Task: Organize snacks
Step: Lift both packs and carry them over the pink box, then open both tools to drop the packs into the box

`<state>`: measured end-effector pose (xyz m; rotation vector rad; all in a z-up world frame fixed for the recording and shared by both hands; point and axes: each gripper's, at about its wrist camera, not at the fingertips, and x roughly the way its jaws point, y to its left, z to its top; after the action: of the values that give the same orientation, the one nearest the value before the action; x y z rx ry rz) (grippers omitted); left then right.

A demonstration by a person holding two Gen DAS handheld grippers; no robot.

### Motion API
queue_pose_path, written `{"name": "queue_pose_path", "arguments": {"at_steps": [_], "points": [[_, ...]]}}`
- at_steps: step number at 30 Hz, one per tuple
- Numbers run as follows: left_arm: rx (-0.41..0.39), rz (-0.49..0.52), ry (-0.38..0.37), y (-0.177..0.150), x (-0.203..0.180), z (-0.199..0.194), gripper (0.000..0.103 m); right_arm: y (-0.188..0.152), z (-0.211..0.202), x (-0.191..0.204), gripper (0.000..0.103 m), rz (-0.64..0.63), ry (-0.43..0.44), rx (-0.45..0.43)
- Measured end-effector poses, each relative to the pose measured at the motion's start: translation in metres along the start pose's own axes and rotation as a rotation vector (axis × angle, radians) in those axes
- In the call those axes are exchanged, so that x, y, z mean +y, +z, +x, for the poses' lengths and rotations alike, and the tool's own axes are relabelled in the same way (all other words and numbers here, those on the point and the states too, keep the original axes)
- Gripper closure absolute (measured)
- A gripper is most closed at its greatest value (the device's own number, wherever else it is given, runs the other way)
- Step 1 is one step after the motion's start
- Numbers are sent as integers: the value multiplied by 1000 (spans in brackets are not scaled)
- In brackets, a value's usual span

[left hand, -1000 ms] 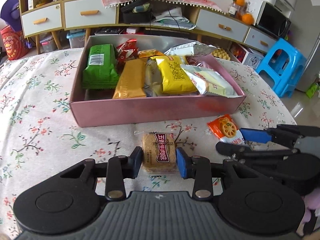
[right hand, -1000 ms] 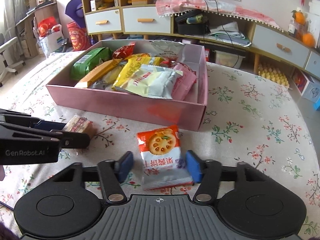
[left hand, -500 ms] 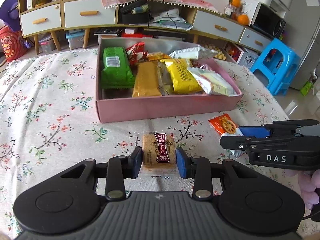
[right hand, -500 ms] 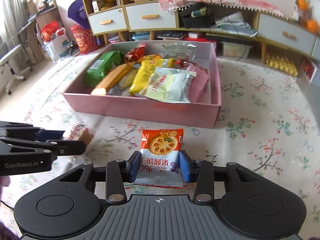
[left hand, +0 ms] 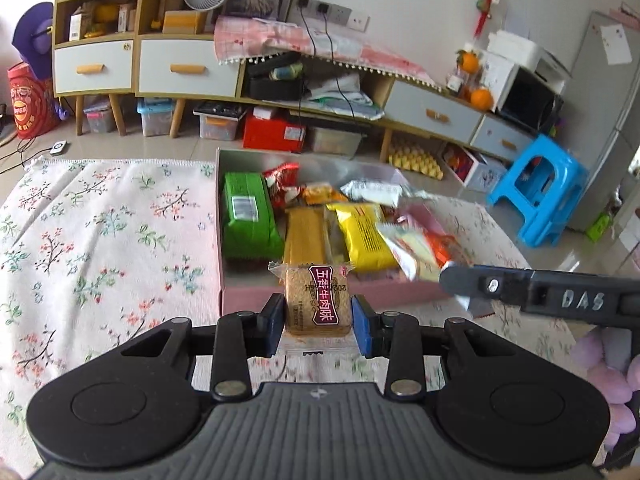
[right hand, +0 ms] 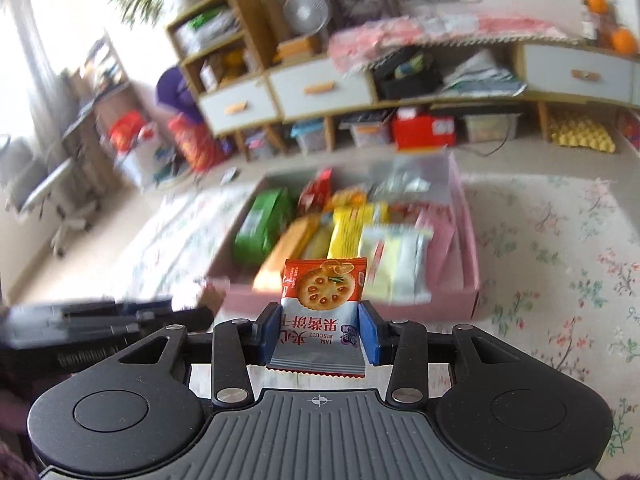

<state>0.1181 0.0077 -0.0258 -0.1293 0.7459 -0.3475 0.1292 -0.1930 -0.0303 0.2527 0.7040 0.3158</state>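
Observation:
My left gripper (left hand: 318,326) is shut on a brown cracker pack with a maroon label (left hand: 318,300) and holds it in the air just before the near wall of the pink box (left hand: 248,300). My right gripper (right hand: 319,334) is shut on an orange jam biscuit pack (right hand: 322,308), also lifted, near the pink box (right hand: 440,304). The box holds several snack packs, among them a green one (left hand: 248,216) and a yellow one (left hand: 366,236). The right gripper also shows at the right of the left wrist view (left hand: 560,298).
The box stands on a floral tablecloth (left hand: 100,240). Behind are wooden cabinets with white drawers (left hand: 188,68), storage bins on the floor and a blue stool (left hand: 540,196). An office chair (right hand: 52,200) stands at far left.
Both grippers have lifted their packs off the tablecloth and risen. The right gripper closed on the jam biscuit pack a second ago. The view now looks down on the box from higher.

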Motion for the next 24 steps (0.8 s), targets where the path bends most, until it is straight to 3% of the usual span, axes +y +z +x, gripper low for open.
{"name": "queue_pose_path", "arguments": {"at_steps": [4,10,20,22,24], "points": [[-23,-12,20,6,-4,16,70,10,14,-10,63,116,-17,-60],[-41,-54,61,12,-1,35,70,18,42,-26,63,260,-9,-74],[-40,-23,100,11,2,40,69,19,59,-33,59,331,4,-88],[-48,-17,110,11,0,38,59,19,59,-32,54,329,-3,-85],[-56,-8,103,10,-1,36,46,20,58,-31,38,329,-5,-93]]}}
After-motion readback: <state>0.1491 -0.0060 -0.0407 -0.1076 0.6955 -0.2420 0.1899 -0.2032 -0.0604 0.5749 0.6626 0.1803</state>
